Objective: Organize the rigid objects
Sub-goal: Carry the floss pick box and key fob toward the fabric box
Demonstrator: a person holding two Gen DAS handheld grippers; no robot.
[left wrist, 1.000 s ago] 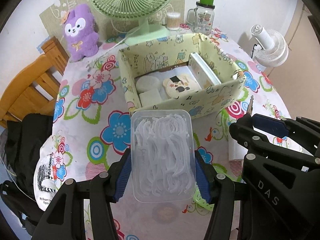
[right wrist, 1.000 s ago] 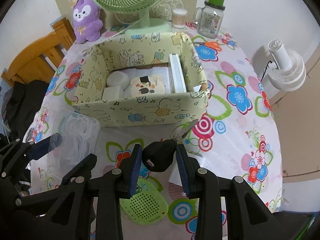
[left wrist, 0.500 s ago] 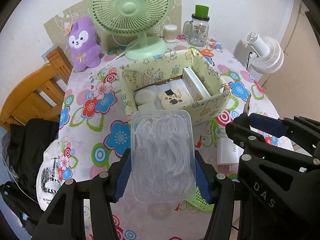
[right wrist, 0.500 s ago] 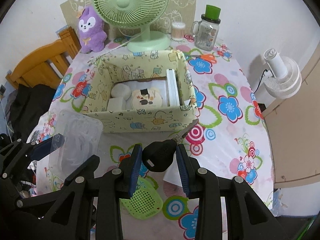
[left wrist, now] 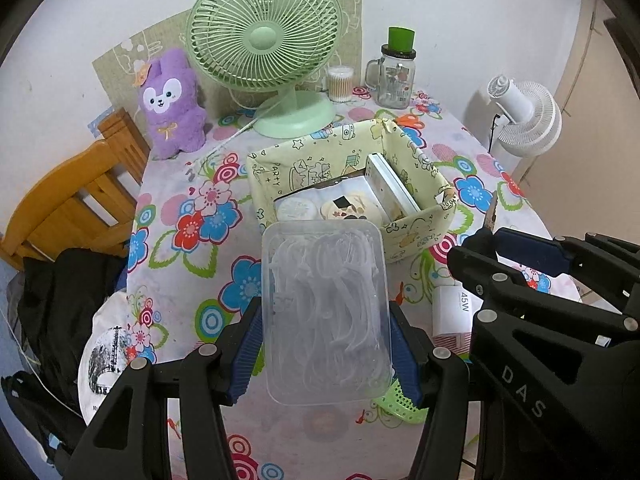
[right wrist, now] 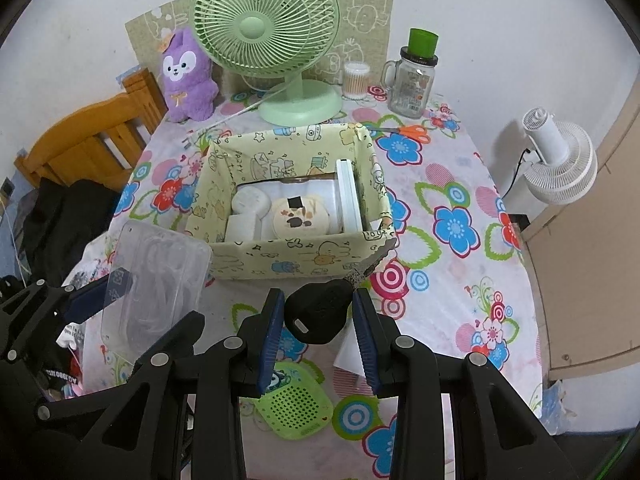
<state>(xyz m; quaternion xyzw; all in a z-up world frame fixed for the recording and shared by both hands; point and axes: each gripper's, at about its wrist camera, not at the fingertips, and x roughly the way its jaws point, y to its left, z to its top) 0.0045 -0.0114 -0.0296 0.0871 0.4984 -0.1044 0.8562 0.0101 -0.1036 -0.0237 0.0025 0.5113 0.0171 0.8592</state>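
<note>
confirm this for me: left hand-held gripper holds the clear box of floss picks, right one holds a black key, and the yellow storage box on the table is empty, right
Not quite: the yellow storage box is not empty. The right wrist view shows white items and a round patterned tin inside it. The rest holds: the left hand-held gripper clamps the clear box of floss picks, the right hand-held gripper the black key.

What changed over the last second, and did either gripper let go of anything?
Both grippers rose and pulled back from the yellow box; the view takes in more of the table. Nothing was released: the left gripper still clamps the clear floss-pick case, the right gripper the black key. The box contents are unchanged.
</note>
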